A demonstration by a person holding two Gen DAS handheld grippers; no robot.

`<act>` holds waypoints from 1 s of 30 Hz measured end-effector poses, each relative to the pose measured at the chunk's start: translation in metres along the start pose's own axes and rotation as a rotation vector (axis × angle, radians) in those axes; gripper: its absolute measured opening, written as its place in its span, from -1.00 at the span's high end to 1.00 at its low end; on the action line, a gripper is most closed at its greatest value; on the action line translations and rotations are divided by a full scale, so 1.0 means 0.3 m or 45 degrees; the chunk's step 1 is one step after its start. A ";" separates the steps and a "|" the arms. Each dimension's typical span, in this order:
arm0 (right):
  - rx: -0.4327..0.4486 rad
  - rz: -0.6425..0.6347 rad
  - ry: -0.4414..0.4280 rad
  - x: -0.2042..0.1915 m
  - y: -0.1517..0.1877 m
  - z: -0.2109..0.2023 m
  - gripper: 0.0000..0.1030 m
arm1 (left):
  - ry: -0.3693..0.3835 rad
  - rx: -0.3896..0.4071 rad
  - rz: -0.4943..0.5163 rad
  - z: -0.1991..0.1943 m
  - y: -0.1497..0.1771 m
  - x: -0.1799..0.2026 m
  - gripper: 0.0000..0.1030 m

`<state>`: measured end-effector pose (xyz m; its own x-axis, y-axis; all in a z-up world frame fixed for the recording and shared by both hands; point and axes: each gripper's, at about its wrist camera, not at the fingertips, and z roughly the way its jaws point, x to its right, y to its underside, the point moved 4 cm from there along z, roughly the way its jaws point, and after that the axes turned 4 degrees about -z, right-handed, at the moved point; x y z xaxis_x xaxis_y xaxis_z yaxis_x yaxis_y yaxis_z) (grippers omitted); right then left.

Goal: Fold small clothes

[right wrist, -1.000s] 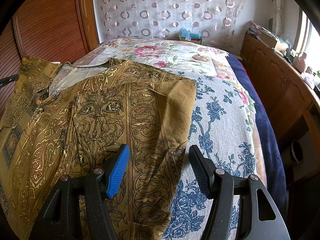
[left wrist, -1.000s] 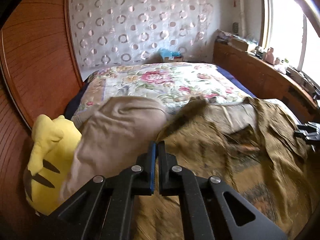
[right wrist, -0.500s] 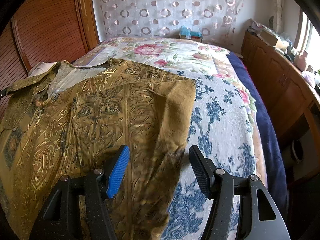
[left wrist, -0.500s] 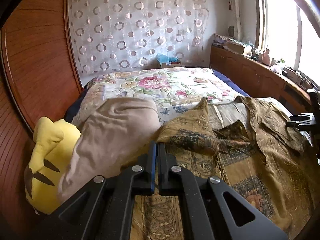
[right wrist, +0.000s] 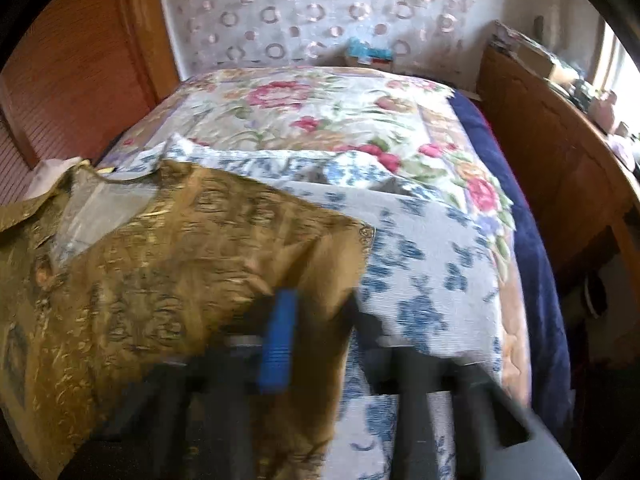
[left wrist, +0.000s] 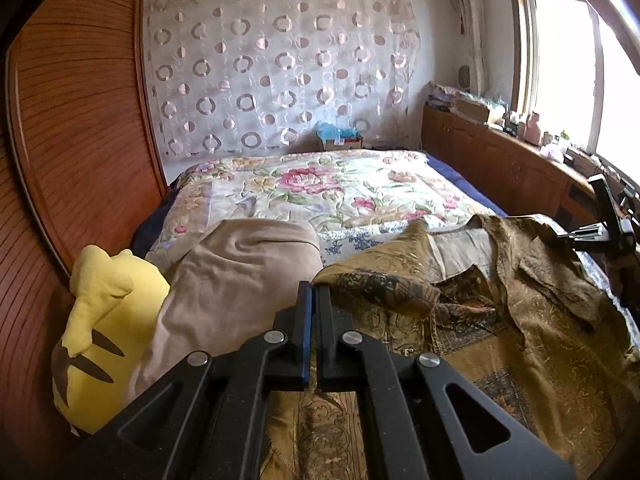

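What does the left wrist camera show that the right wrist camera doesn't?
Only the left wrist view shows the yellow plush toy and the beige cloth beside it, plus the bright window. Only the right wrist view shows the blue-flowered cover beside the shirt's edge, and a blue-padded finger. Both show the gold patterned shirt, the floral bedspread and the circle-patterned curtain.
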<state>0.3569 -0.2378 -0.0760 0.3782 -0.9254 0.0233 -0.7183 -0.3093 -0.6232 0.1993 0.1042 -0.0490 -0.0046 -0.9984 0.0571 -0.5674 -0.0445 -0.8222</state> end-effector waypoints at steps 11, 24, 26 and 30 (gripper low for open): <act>0.388 -0.144 -0.158 -0.151 0.158 -0.480 0.92 | 0.045 0.141 -0.124 -0.287 0.065 -0.076 0.97; 0.372 -0.114 -0.150 -0.118 0.609 -0.709 0.92 | 0.052 0.119 -0.211 -0.470 0.268 -0.130 0.97; 0.349 -0.116 -0.155 -0.130 0.658 -0.724 0.93 | 0.037 0.094 -0.202 -0.485 0.301 -0.136 0.97; 0.305 -0.055 -0.192 -0.155 0.656 -0.795 0.93 | 0.019 0.065 -0.195 -0.525 0.334 -0.150 0.97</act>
<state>0.0587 -0.3078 -0.0134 0.5009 -0.8640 -0.0513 -0.5478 -0.2705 -0.7917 0.0130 0.1504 -0.0448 0.0666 -0.9791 0.1921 -0.5196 -0.1984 -0.8310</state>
